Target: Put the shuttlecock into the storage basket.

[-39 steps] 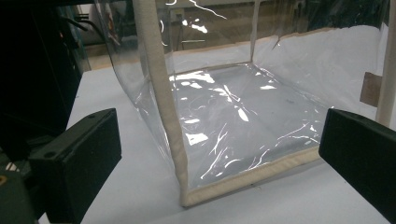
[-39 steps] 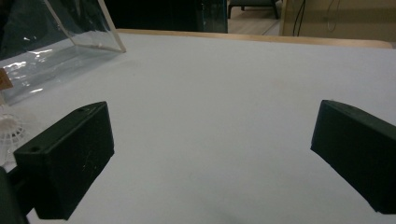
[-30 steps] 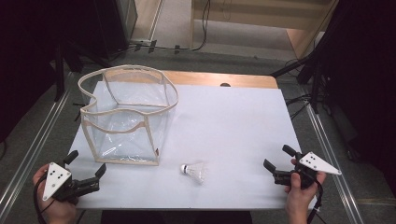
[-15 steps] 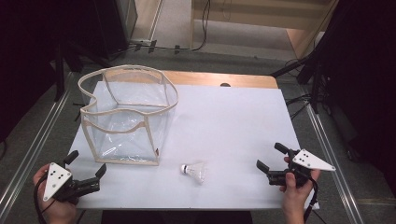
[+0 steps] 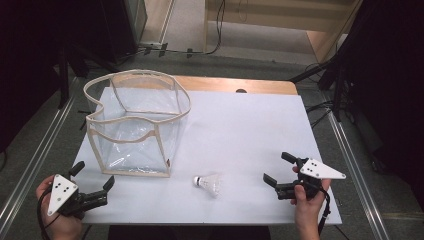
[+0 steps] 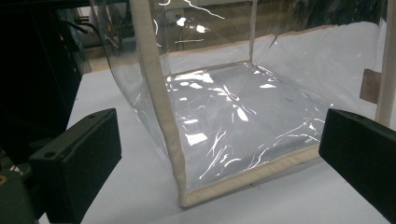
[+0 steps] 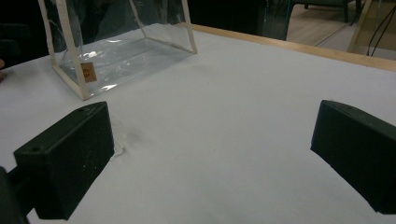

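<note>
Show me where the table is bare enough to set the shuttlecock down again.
Widest bare patch: right of the bag, from the far wooden edge down to the right gripper. Crowded: the near strip from the bag's front across to the shuttlecock, and the corner by the left gripper.

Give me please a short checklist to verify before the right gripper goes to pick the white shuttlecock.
1. Right gripper open: ok, jaws wide apart.
2. Right gripper empty: ok.
3. White feather shuttlecock free on the white table: ok, lying on its side, apart from the bag.
4. Path from right gripper to shuttlecock unobstructed: ok.
5. Clear plastic bag with beige trim standing with mouth open: ok, rim is wavy.
6. Left gripper out of the way: ok, open, beside the bag's near corner.
</note>
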Action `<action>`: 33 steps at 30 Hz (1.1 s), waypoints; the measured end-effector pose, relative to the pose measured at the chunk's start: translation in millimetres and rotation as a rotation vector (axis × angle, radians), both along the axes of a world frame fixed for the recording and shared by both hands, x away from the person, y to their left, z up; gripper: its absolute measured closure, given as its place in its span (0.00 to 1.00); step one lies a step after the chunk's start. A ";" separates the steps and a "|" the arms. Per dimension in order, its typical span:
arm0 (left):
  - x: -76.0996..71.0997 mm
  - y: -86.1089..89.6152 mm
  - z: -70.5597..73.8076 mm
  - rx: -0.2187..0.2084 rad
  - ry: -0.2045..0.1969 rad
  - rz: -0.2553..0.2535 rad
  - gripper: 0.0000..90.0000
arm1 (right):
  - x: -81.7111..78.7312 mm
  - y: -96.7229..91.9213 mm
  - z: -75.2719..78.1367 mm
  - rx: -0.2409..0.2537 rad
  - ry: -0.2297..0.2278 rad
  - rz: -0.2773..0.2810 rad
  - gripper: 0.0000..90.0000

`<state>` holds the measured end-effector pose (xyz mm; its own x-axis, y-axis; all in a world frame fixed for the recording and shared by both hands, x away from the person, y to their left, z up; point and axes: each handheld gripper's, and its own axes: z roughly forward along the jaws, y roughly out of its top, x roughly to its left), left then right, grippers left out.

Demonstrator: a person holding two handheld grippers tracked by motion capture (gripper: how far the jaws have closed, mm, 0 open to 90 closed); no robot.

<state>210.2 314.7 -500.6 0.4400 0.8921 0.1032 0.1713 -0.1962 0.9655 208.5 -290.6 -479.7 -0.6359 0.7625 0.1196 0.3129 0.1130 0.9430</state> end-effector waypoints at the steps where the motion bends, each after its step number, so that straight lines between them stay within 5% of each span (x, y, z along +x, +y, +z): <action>1: 0.0 -0.1 0.0 0.000 0.000 0.000 0.00 | 0.4 2.1 0.2 -0.002 0.001 0.005 0.00; 33: 0.2 -0.7 -0.1 0.008 0.002 0.000 0.00 | 14.1 68.7 -7.6 -0.080 0.058 0.185 0.00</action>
<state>210.4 313.9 -500.7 0.4399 0.8913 0.1095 0.1735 -0.2040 0.9635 222.5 -221.9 -487.3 -0.7594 0.6423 0.1042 0.3338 0.2471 0.9097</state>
